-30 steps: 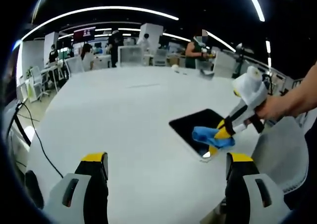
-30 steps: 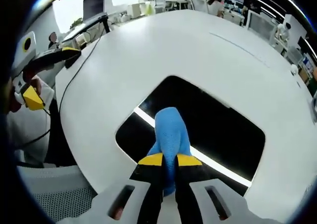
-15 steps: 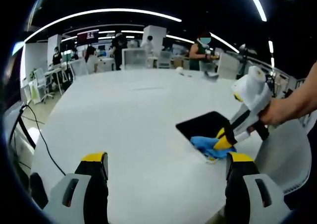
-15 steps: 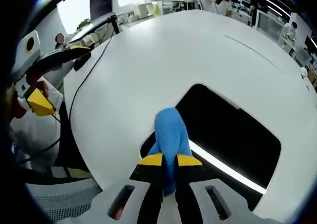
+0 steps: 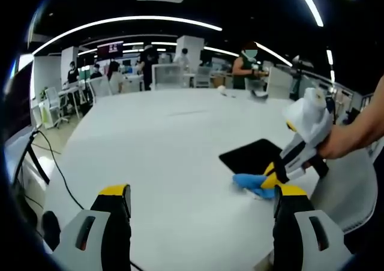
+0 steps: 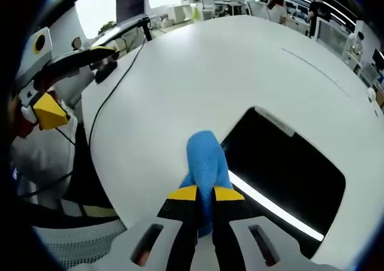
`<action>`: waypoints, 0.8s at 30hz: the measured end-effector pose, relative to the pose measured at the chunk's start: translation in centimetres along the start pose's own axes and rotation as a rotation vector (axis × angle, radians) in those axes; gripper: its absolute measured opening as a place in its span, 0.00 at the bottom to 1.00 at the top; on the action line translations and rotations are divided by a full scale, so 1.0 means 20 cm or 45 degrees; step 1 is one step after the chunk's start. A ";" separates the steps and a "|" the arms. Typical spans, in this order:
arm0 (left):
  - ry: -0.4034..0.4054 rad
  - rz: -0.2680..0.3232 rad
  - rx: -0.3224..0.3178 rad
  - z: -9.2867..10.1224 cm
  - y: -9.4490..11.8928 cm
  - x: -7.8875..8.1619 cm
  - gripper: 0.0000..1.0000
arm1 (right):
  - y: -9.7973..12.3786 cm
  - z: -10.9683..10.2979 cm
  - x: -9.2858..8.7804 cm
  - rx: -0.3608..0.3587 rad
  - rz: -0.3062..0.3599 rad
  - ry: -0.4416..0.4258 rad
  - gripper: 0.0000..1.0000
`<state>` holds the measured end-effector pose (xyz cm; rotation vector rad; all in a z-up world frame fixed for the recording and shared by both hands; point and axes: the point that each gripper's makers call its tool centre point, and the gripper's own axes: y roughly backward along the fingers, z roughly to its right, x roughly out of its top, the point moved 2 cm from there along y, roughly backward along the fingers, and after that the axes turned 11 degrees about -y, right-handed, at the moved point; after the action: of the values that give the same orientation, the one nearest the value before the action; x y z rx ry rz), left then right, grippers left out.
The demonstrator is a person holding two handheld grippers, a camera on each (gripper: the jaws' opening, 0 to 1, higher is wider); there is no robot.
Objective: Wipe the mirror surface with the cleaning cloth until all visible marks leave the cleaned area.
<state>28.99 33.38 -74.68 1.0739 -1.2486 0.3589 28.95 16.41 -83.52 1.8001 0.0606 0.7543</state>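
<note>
The bench (image 5: 162,139) was a large white round-edged top, bare over most of its surface. A black cable (image 6: 114,85) ran across its edge on the left of the right gripper view. Beyond its far edge stood an open office with desks, screens and several people.

The mirror (image 6: 282,169) lay flat on the bench near the near edge, a dark rounded rectangle reflecting a bright strip of ceiling light. In the left gripper view it (image 5: 252,157) appeared as a dark panel on the bench's right side.

The right claw (image 6: 206,193) was pressed together, pinching the blue cleaning cloth (image 6: 205,163) between its yellow-tipped jaws. The cloth extended forward from the jaws and sat at the mirror's near corner, partly over the white bench surface and partly at the mirror's edge. Whether it was pressed down on the glass could not be determined. In the left gripper view the same claw (image 5: 270,180) was seen held in a person's hand (image 5: 339,142), with the cloth (image 5: 252,184) bunched at the mirror's near edge.

The left claw (image 5: 198,193) was spread wide and held nothing, positioned above the bench's near edge and well apart from the mirror. It (image 6: 54,91) also appeared at the left of the right gripper view.
</note>
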 end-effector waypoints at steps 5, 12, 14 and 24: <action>-0.003 0.000 -0.007 0.00 0.00 0.00 1.00 | 0.00 0.00 0.00 -0.002 -0.002 0.005 0.02; 0.012 -0.008 -0.011 0.01 0.00 -0.01 1.00 | 0.00 0.00 0.00 0.005 -0.010 0.006 0.02; 0.006 -0.012 0.006 -0.01 0.01 -0.01 1.00 | 0.00 0.00 0.00 0.007 -0.012 0.010 0.02; 0.032 -0.015 -0.033 0.01 0.01 0.00 1.00 | 0.00 0.00 0.01 0.021 -0.014 -0.006 0.02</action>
<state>28.69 33.37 -74.63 1.0512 -1.2213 0.3455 29.17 16.46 -83.47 1.8160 0.0736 0.7438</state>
